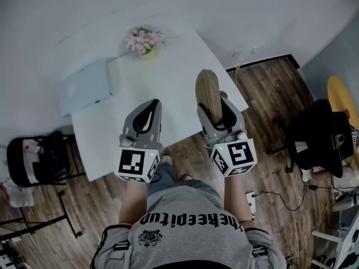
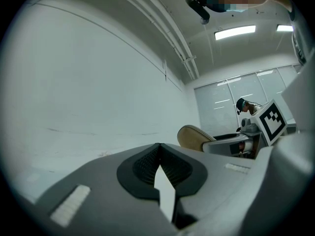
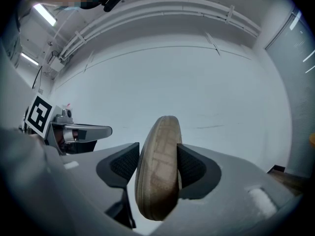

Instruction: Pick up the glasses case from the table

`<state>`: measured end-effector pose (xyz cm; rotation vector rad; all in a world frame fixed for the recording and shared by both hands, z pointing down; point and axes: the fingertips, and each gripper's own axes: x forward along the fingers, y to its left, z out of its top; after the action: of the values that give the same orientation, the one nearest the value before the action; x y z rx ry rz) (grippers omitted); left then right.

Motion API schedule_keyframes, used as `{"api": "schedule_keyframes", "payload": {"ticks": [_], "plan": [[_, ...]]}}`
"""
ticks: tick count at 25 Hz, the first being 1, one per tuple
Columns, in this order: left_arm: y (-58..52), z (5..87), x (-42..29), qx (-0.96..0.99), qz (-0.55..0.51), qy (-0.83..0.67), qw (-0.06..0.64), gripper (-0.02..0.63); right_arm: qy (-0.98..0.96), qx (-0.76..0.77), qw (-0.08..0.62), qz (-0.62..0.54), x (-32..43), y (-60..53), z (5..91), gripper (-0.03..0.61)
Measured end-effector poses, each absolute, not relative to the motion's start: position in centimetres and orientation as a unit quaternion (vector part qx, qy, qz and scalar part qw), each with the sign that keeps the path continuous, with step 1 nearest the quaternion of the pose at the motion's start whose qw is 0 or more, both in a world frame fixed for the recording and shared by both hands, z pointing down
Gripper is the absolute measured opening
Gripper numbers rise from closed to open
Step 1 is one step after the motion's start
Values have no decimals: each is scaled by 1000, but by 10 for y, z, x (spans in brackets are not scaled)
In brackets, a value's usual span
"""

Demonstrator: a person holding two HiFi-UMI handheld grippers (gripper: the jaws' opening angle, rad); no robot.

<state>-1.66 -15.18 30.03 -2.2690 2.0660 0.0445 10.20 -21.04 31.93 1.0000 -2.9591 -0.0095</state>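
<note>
The tan, oval glasses case stands on edge between the pads of my right gripper, lifted above the white table. In the right gripper view the case fills the gap and both black pads press its sides, so my right gripper is shut on it. My left gripper hovers beside it to the left, over the table's near edge. Its jaws meet at the tips with nothing between them. From the left gripper view the case shows at the right.
A pot of pink flowers stands at the table's far edge. A pale blue box lies on the table's left part. On the wooden floor stand a black chair at the left and another at the right.
</note>
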Motion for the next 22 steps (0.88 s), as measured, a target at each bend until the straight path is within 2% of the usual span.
{"api": "schedule_keyframes", "payload": {"ticks": [22], "plan": [[-143, 298, 6, -738, 12, 673, 42, 18, -945, 324, -26, -44, 132, -199, 290, 236]]}}
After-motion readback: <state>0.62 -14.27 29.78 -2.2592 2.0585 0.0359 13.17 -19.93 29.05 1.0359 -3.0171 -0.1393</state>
